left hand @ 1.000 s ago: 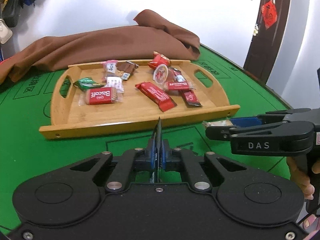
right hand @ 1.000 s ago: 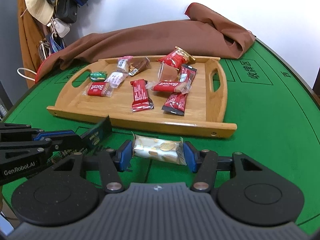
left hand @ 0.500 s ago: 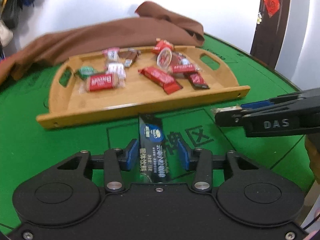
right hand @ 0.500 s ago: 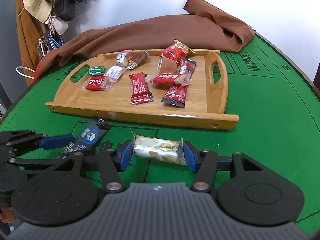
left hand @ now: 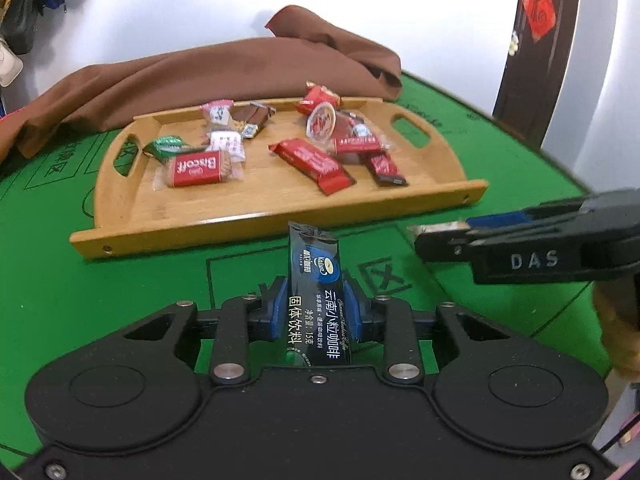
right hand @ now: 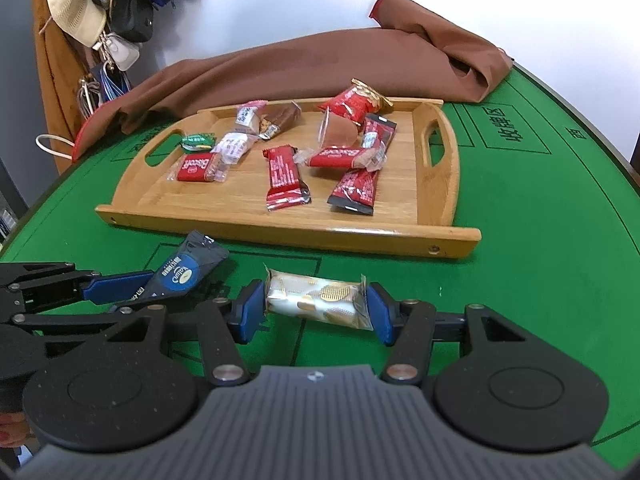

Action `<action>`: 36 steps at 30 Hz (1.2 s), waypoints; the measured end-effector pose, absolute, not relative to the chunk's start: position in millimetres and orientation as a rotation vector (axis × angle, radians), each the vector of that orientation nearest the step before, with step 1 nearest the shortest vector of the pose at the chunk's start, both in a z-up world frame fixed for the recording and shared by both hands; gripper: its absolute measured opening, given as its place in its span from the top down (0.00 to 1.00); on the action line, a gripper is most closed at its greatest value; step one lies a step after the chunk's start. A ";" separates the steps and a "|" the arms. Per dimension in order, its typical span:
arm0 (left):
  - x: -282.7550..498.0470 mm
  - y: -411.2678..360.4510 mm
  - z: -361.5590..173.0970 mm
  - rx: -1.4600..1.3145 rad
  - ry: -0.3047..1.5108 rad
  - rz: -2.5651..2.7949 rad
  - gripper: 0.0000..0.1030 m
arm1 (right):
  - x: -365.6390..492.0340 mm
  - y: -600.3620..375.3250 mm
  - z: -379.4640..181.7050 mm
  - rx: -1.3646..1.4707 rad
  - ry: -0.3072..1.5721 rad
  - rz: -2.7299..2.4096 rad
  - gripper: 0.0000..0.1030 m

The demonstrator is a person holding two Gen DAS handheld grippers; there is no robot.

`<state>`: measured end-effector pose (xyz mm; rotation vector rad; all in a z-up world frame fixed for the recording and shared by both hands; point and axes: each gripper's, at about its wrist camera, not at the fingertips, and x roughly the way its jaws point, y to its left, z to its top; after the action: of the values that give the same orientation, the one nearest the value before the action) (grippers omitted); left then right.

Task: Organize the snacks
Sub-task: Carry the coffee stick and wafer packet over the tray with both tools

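My left gripper (left hand: 315,308) is shut on a dark blue coffee sachet (left hand: 316,280), held flat-side up just in front of the wooden tray (left hand: 280,220). The sachet also shows in the right wrist view (right hand: 184,272). My right gripper (right hand: 316,312) is shut on a white and gold snack packet (right hand: 316,298), held crosswise above the green table, near the tray's front rim (right hand: 360,236). The right gripper shows in the left wrist view (left hand: 440,236) at the right. The tray holds several red, green and white wrapped snacks (right hand: 284,178).
A brown cloth (right hand: 320,64) lies bunched behind the tray. Bags and a hat (right hand: 76,16) hang at the far left. A dark door (left hand: 532,52) stands at the right, beyond the round green table's edge (left hand: 520,144).
My left gripper has turned the sachet from edge-on to face-up, its jaws now wider around it, and shifted slightly. My right gripper still holds the white packet in about the same place.
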<state>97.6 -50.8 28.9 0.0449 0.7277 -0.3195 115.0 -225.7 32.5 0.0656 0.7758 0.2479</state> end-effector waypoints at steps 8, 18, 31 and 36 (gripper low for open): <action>103.2 -39.5 53.5 0.018 0.677 -0.292 0.73 | 119.2 -222.8 43.4 0.063 0.755 0.257 0.44; 133.9 -28.6 75.4 -0.004 0.641 -0.244 0.73 | 138.5 -218.3 64.6 0.046 0.717 0.244 0.44; 207.8 -16.1 99.1 -0.022 0.645 -0.191 0.73 | 198.3 -215.4 89.9 0.052 0.739 0.220 0.44; 238.5 -11.3 94.4 -0.050 0.685 -0.180 0.73 | 227.2 -212.0 92.0 0.067 0.777 0.214 0.44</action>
<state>238.5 -11.3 94.4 -0.0504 0.6847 -0.1796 227.2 -212.0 92.0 0.0673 0.7767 0.2139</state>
